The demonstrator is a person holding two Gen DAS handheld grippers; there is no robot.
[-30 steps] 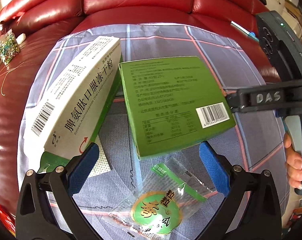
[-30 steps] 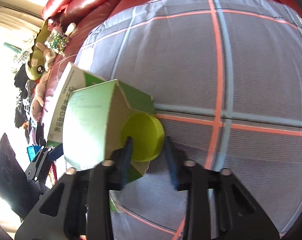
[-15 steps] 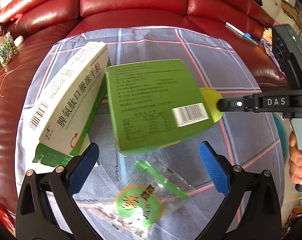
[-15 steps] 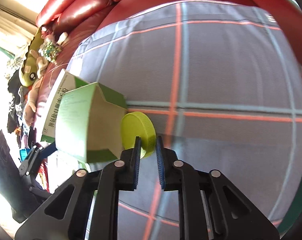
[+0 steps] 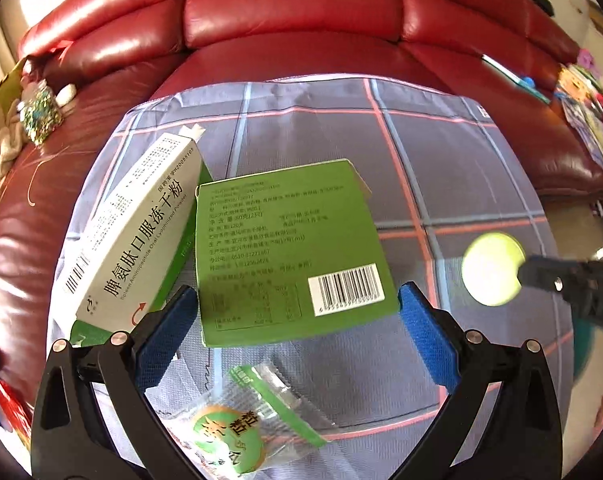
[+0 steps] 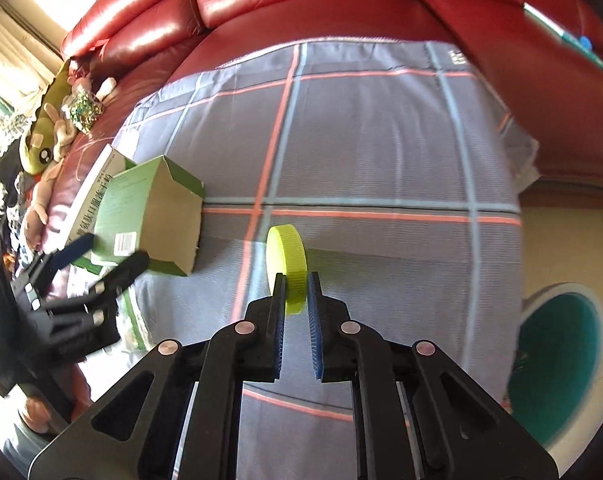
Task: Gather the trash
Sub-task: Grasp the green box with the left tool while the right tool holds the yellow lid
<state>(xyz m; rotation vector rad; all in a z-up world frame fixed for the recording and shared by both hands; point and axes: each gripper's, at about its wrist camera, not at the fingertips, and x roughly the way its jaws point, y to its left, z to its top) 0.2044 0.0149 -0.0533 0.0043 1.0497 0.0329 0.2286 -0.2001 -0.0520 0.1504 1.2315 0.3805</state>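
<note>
yellow cap pinched in the right claw, left claw wide over the boxes

in the right wrist view the right gripper (image 6: 296, 300) has just closed and now clamps the yellow-green lid (image 6: 287, 268) on edge between its blue pads, lifted clear of the plaid cloth (image 6: 381, 140). beyond it, toward the cloth's left edge, the green carton (image 6: 149, 224) lies with its open end facing the lid, well apart from it.

in the left wrist view the left gripper (image 5: 297, 320) stands wide, nothing pressed between its pads. nearest, at the cloth's near edge, lies a clear snack wrapper (image 5: 241, 416). next comes the green carton, barcode up, then the white medicine box (image 5: 137, 236) leaning beside it at the left edge. behind all is the red leather sofa (image 5: 293, 12).
</note>
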